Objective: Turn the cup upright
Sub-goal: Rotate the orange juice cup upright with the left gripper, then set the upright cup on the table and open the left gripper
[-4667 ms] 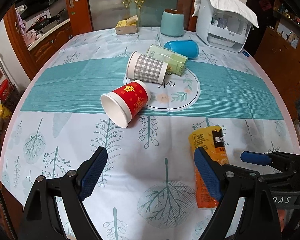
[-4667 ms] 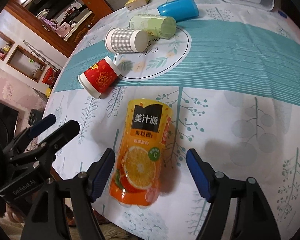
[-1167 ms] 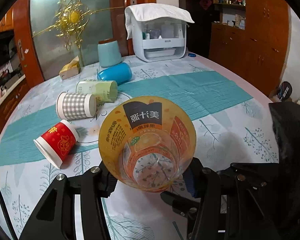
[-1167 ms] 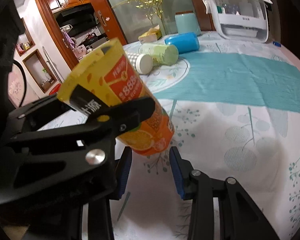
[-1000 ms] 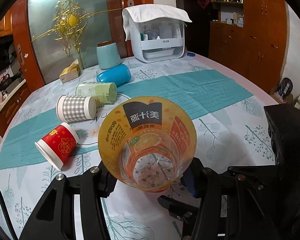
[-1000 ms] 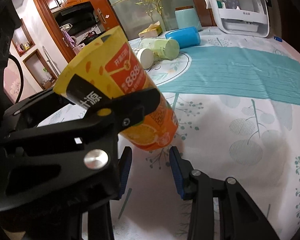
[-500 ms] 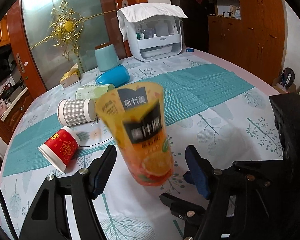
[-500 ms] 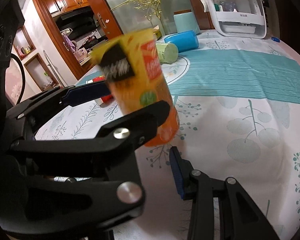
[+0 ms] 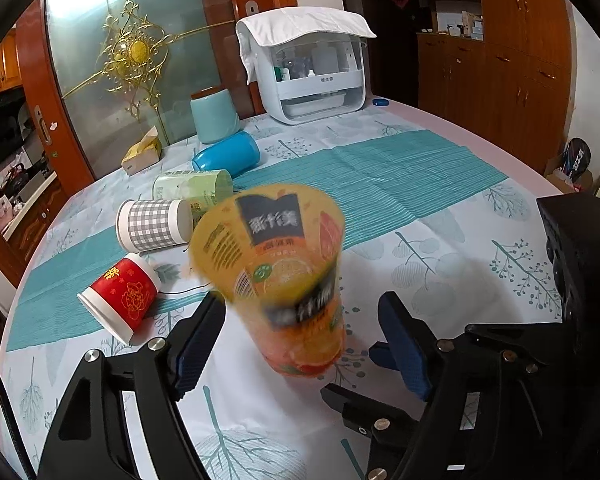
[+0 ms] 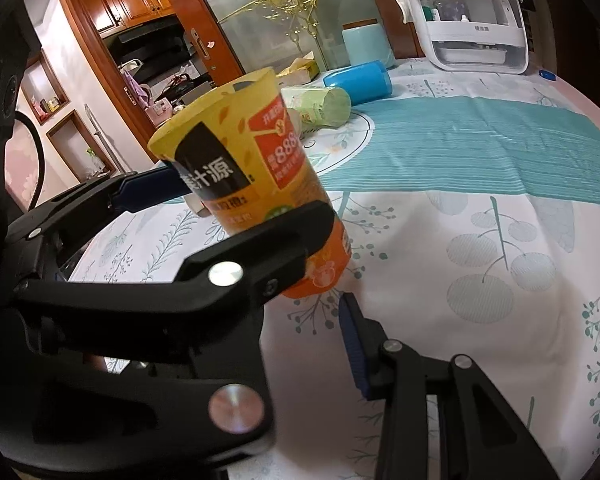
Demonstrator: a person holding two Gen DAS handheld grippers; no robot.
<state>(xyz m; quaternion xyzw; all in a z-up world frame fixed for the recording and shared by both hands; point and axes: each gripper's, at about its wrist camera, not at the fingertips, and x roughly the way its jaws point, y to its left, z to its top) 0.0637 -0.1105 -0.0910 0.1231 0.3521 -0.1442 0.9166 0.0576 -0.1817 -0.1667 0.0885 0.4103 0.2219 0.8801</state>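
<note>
Both tongs stand spread apart around the orange cup (image 9: 284, 280), which sits mouth-up on its base on the surface (image 9: 440, 248), blurred and leaning slightly, apparently just let go. The left tongs (image 9: 300, 344) flank it without touching; the right tongs (image 10: 342, 264) sit low by its base, seemingly to steady it. Beyond, a red cup (image 9: 120, 296), checked cup (image 9: 154, 225), green cup (image 9: 194, 191) and blue cup (image 9: 228, 155) lie on their sides.
</note>
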